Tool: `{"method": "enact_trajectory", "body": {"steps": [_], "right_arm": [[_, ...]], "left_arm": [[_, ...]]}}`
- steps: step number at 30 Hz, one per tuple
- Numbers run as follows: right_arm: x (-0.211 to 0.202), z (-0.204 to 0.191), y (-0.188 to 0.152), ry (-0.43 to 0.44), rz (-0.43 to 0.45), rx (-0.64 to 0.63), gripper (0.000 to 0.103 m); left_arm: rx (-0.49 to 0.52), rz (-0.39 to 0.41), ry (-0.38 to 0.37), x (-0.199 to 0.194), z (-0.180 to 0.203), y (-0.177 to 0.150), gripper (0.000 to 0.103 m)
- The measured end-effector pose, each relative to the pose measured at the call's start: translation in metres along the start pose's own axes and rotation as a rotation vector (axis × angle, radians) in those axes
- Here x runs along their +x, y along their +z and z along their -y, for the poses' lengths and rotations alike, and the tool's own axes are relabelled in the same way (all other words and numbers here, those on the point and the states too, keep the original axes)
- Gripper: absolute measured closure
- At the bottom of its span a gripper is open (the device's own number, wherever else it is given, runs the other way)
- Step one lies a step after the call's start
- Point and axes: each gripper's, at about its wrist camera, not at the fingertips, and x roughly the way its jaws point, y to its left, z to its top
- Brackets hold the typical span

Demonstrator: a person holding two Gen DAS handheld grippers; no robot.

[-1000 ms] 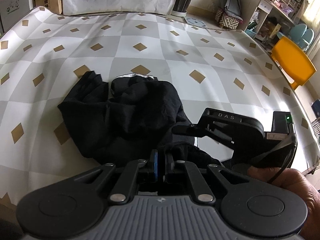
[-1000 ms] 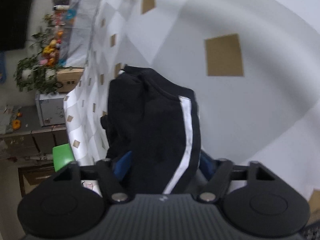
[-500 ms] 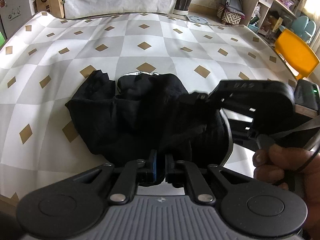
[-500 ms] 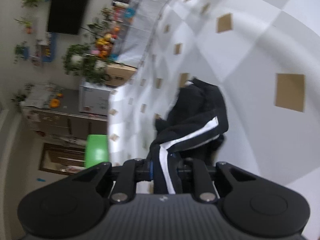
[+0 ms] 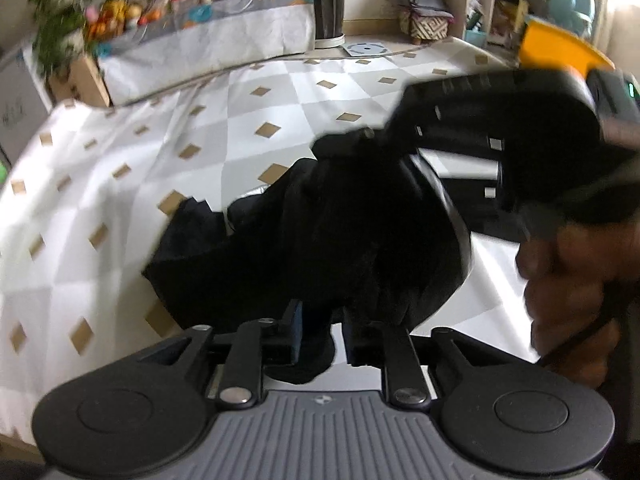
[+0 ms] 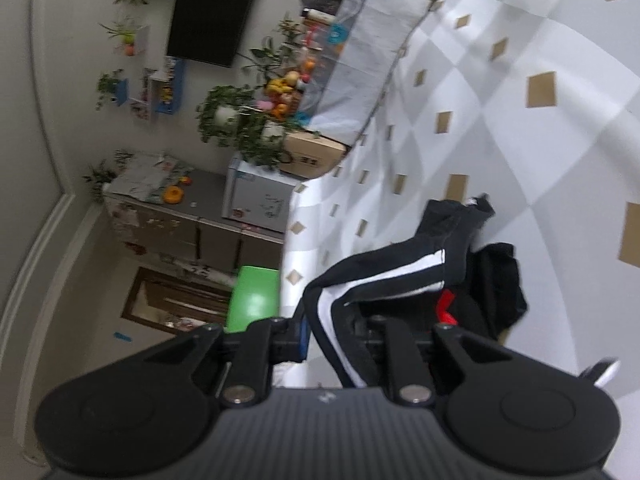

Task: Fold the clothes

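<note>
Right gripper [image 6: 334, 342] is clamped on the striped edge of the black garment [image 5: 320, 240], lifting it off the checkered cloth [image 5: 120, 200] toward 12 o'clock to shake it out, while the left gripper [image 5: 320, 338], jaws just parting to a narrow gap, has loose fabric between them, apparently letting go.

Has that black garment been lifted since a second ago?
Yes. The black garment has risen off the checked cloth: the right tongs hold its edge higher above the squares than before.
</note>
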Motion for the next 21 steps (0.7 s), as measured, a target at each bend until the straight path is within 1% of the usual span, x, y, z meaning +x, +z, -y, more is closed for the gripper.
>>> {"method": "enact_trajectory", "body": {"steps": [4,6,8,10,11,12,15,18,21], "right_arm": [[-0.006,-0.015,0.002,0.056,0.01,-0.042,0.088],[-0.011,-0.022,0.001,0.063,0.015,-0.071,0.088],[-0.016,-0.028,0.002,0.064,0.024,-0.094,0.088],[-0.021,-0.034,0.002,0.064,0.034,-0.119,0.087],[-0.023,-0.037,0.002,0.064,0.039,-0.132,0.087],[-0.026,-0.039,0.002,0.063,0.046,-0.145,0.087],[-0.035,-0.046,0.002,0.079,0.074,-0.161,0.087],[-0.047,-0.051,0.006,0.105,0.108,-0.165,0.086],[-0.06,-0.053,0.011,0.137,0.146,-0.154,0.086]], "left_arm": [[0.011,0.0,-0.003,0.002,0.006,0.004,0.082],[0.014,0.006,0.003,0.005,0.01,0.008,0.082],[0.0,0.016,-0.008,0.008,0.011,0.013,0.082],[-0.032,0.019,-0.027,0.011,0.011,0.019,0.085],[-0.047,0.025,-0.033,0.012,0.011,0.022,0.094],[-0.059,0.032,-0.042,0.012,0.011,0.025,0.096],[-0.075,0.077,-0.061,0.007,0.014,0.035,0.098],[-0.064,0.12,-0.057,-0.002,0.021,0.047,0.098],[-0.057,0.144,-0.061,-0.008,0.028,0.059,0.098]]}}
